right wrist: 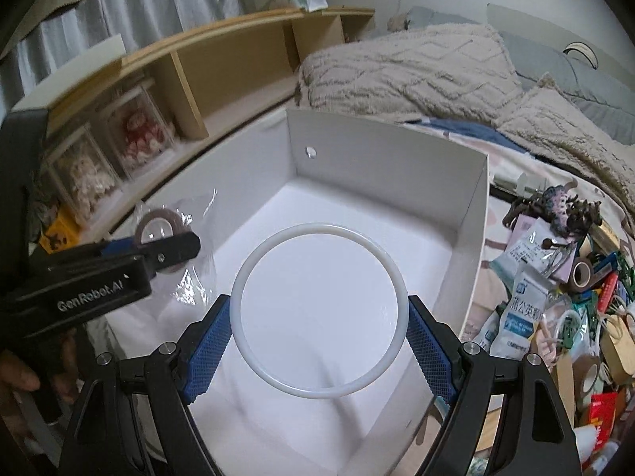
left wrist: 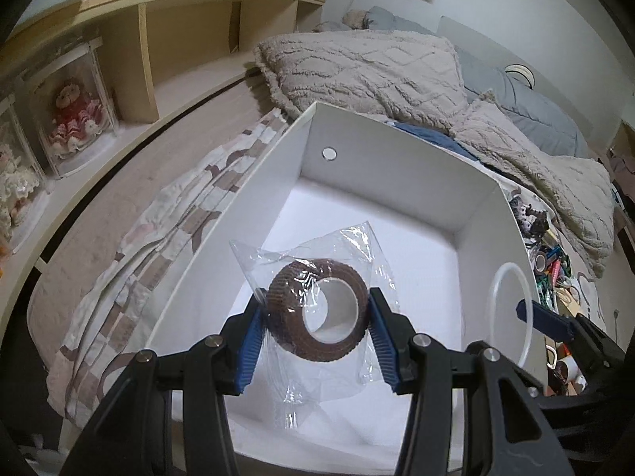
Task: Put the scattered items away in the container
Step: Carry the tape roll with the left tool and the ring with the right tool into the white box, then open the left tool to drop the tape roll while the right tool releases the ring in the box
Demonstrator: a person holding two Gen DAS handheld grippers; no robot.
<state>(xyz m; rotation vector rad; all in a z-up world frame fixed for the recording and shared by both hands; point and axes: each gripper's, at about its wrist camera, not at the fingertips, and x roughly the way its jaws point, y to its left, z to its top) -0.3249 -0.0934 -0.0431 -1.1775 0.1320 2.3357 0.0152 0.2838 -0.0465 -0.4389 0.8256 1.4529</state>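
Observation:
My left gripper (left wrist: 315, 319) is shut on a brown tape roll (left wrist: 317, 311) wrapped in a clear plastic bag, held above the open white box (left wrist: 254, 214). My right gripper (right wrist: 319, 331) is shut on a white plastic ring (right wrist: 254, 254), its blue pads pressing the ring's two sides, also over the white box (right wrist: 472, 214). In the left wrist view the ring (left wrist: 526, 289) and a right fingertip (left wrist: 543, 315) show at the right. The right wrist view shows the left gripper (right wrist: 166, 252) with the tape roll (right wrist: 156, 224) at the left. The box floor looks bare.
The box sits on a bed with a patterned sheet (left wrist: 170, 230). A heap of scattered items (right wrist: 563, 289), packets, tape rolls and rings, lies right of the box. Beige blankets (left wrist: 369, 67) lie beyond it. A wooden shelf (left wrist: 158, 47) with boxed dolls runs along the left.

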